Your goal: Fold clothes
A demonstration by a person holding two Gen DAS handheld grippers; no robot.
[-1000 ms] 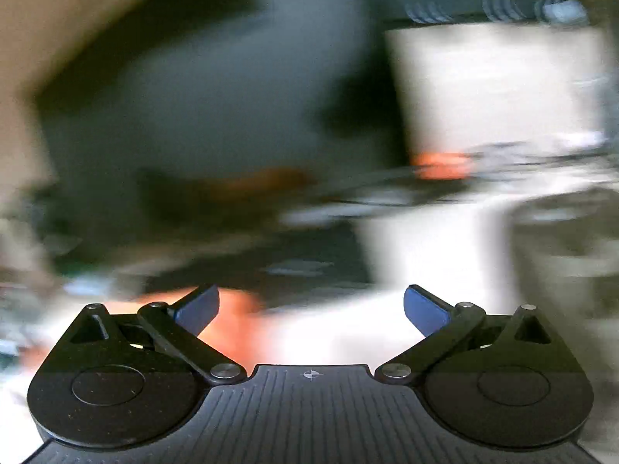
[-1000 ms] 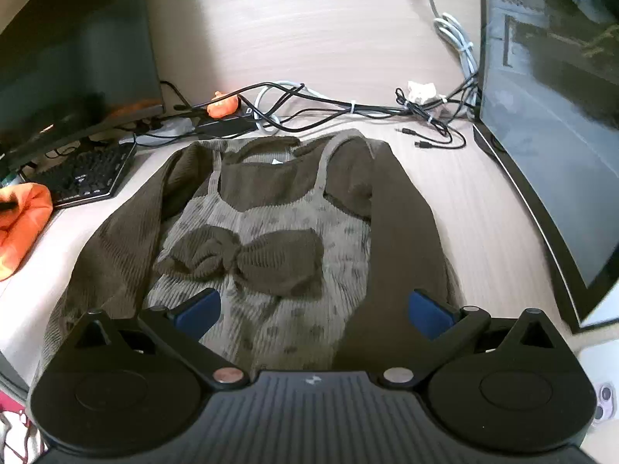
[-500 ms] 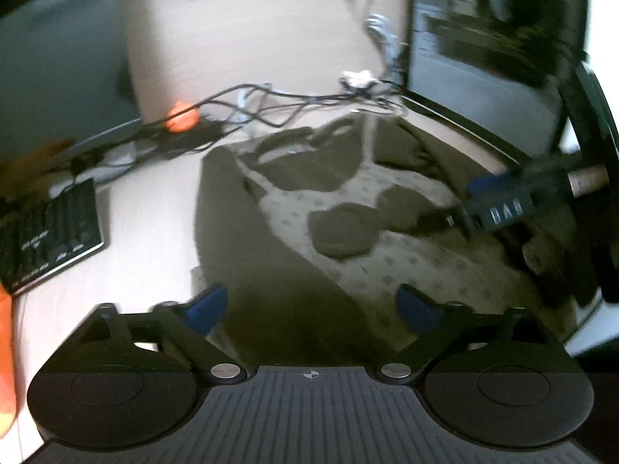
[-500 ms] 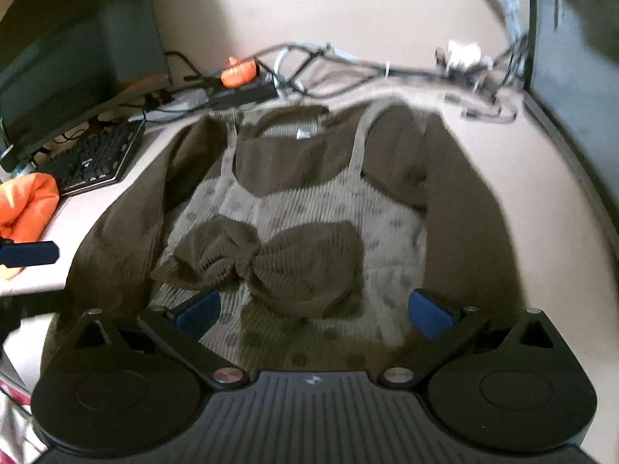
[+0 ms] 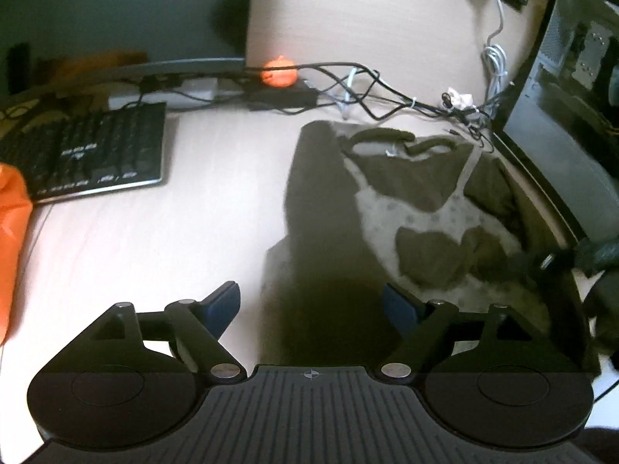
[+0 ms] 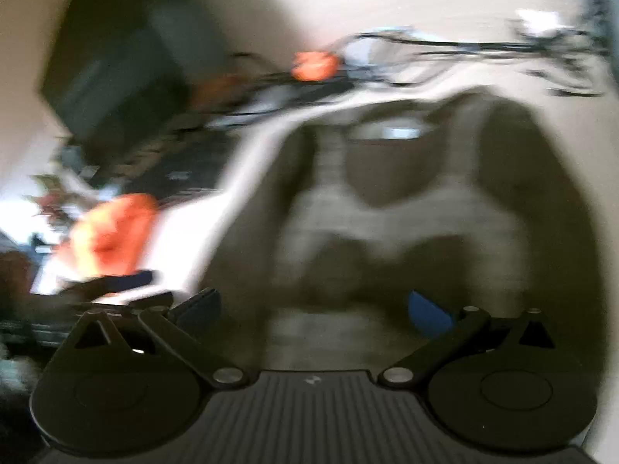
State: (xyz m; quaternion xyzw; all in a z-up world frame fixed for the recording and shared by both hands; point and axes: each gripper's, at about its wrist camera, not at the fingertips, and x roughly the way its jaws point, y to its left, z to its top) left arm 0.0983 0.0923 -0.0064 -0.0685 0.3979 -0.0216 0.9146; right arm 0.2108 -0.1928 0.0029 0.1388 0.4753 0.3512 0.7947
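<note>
I held the left gripper [image 5: 309,305] low over the near end of the garment's left sleeve [image 5: 321,239], aimed along the desk [image 5: 154,239] toward the back wall. The right gripper [image 6: 313,309] pointed the same way over the garment's lower middle; its view was heavily blurred.

The brown garment [image 5: 418,208] lay flat on the desk, front up, long axis running away from me, neckline [image 5: 381,139] at the far end near the cables [image 5: 367,89], and bow [image 5: 437,255] at mid-chest. The keyboard [image 5: 89,150] sat well apart to the left.

Both grippers stood spread wide and held nothing. The left fingers [image 5: 220,301] straddled the sleeve; I could not tell whether they touched it.
</note>
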